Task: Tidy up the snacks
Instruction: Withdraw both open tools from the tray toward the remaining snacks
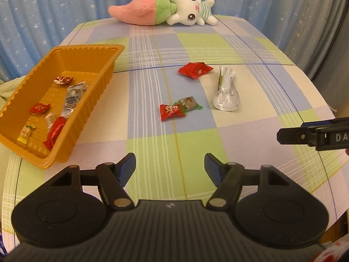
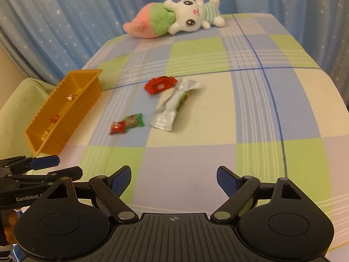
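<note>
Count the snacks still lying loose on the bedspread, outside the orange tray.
4: a red packet farthest back, a silver pouch to its right, and nearer, a small red candy touching a green-wrapped candy. None seem hidden.

This looks like a home bedroom. A bed or soft mattress under a checked sheet (image 1: 250,100) in pastel green, blue and cream fills the scene. A plush rabbit toy (image 1: 165,7) lies at its far edge, and blue curtains (image 1: 43,11) printed with white stars hang behind it.
</note>
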Available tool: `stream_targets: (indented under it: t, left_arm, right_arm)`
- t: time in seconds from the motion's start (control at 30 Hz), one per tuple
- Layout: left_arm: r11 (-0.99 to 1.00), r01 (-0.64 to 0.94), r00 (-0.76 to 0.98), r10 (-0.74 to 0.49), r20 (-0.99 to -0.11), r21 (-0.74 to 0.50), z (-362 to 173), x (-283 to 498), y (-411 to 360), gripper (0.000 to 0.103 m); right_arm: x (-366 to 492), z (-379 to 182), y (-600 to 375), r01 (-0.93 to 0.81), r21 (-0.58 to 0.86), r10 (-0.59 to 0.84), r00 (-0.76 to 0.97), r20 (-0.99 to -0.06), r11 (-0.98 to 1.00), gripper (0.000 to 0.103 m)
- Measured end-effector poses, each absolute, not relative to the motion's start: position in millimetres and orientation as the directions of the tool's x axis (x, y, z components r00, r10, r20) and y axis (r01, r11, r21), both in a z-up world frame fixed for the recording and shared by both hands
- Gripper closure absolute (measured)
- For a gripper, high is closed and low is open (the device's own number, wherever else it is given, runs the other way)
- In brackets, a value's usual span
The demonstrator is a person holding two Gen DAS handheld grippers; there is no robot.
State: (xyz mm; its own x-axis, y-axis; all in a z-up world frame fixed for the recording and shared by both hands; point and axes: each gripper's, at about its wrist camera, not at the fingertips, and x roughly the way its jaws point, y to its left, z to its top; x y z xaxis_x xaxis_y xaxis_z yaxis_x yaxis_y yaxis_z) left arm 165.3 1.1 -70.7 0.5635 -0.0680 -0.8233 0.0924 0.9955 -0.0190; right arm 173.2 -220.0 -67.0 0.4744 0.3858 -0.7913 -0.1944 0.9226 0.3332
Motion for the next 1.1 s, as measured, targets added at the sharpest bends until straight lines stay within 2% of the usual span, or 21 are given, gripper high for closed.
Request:
stream_targets:
  t: [0.83, 1.1]
  left_arm:
    - [0.949, 0.253, 0.58, 0.004, -0.814, 0.186, -115.9, 250.6, -14.6, 0.037]
    - [0.934, 0.279, 0.583, 0.021, -0.812, 0.224, -126.2, 265.1, -16.3, 0.041]
  right_arm:
    - [200.8, -89.2, -240.8, -0.048, 0.334, 0.317, 0.463, -0.828, 0.941, 0.018]
    - [209.5, -92.8, -238.5, -0.032, 0.335, 0.312, 0.457, -0.833, 0.942, 0.018]
